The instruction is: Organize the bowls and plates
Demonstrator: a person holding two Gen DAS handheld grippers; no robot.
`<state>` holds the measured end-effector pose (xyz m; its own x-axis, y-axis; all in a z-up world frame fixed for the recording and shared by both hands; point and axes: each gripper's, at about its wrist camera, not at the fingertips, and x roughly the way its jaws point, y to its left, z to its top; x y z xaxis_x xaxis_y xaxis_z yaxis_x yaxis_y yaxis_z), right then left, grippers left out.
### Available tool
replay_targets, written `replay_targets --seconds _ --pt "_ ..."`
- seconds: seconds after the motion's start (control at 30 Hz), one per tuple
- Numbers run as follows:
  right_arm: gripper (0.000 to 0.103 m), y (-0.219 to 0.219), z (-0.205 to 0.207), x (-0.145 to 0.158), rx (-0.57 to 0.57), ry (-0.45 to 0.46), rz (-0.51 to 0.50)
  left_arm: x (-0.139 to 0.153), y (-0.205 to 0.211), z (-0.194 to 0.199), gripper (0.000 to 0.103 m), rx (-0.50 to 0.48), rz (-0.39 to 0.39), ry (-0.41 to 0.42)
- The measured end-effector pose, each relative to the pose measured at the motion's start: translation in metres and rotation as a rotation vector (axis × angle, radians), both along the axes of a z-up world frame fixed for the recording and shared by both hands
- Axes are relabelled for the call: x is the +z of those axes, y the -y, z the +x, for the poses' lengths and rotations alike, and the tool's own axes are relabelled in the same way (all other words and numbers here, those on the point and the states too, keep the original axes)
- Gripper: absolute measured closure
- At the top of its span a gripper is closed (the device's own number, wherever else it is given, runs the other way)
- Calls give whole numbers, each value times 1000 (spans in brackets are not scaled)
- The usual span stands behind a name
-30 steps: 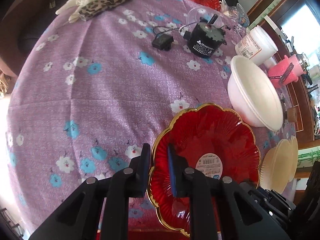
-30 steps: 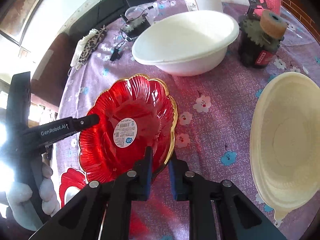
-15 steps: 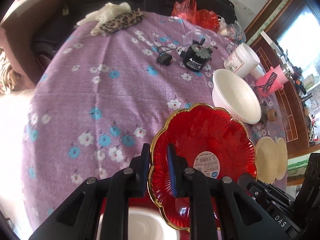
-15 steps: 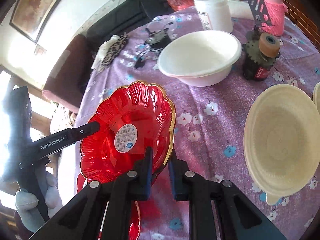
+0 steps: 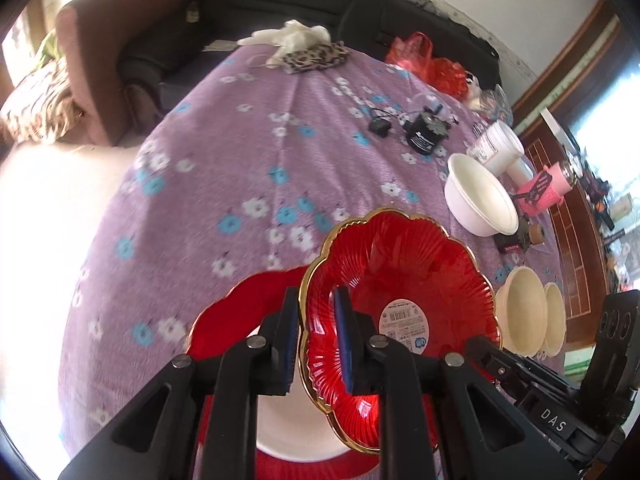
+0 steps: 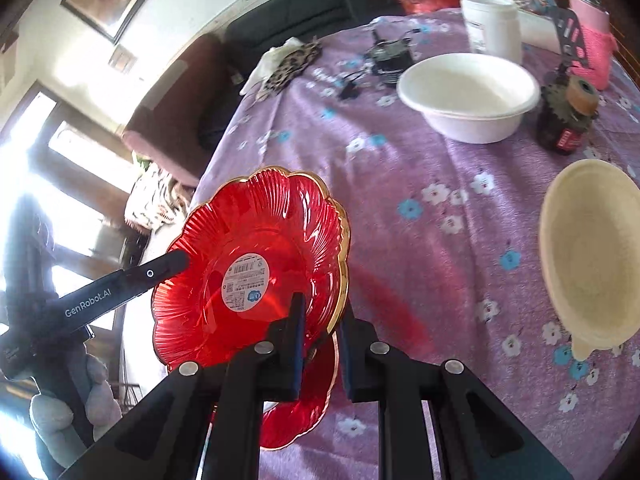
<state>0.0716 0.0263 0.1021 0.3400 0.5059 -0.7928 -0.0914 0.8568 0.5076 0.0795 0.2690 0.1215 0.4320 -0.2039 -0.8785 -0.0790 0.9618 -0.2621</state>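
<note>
A red fluted glass plate (image 5: pixel 404 276) with a gold rim and a round barcode sticker hangs in the air above the table's near edge. My left gripper (image 5: pixel 318 344) is shut on its left rim, and my right gripper (image 6: pixel 320 344) is shut on its right rim (image 6: pixel 340 240). Under it lies a second red plate (image 5: pixel 236 312) with a white middle, partly hidden by the fingers. A white bowl (image 6: pixel 468 96) stands further back. A cream bowl (image 6: pixel 592 252) sits at the right, beside a smaller one (image 5: pixel 554 320).
The purple flowered tablecloth (image 5: pixel 248 168) carries a black motor (image 5: pixel 426 134), a white tub (image 6: pixel 490 24), a dark ink bottle (image 6: pixel 566 120), a pink cup (image 5: pixel 548 188), a leopard-print cloth (image 5: pixel 316 56) and red bags (image 5: pixel 428 62). A dark sofa (image 5: pixel 280 8) stands behind. A gloved hand (image 6: pixel 60 420) shows at the left.
Both grippers have lifted the red fluted plate and carried it back toward the table's near edge. The second red plate has come into view beneath it.
</note>
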Motion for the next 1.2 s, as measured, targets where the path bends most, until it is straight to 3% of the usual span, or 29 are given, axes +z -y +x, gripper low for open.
replay_targets --seconds 0.5,0.6,0.9,1.2 --pt "86 -20 -27 14 79 30 -15 0 -25 -57 87 105 -41 14" --pt "86 -25 -29 7 89 16 -23 -13 -32 -63 87 130 -65 -4" --pt "86 -46 -29 -19 114 -29 -56 -49 -45 -66 87 166 -39 -61" --pt "86 -55 -19 -29 116 -36 -84 -63 -48 -58 87 162 -26 -77"
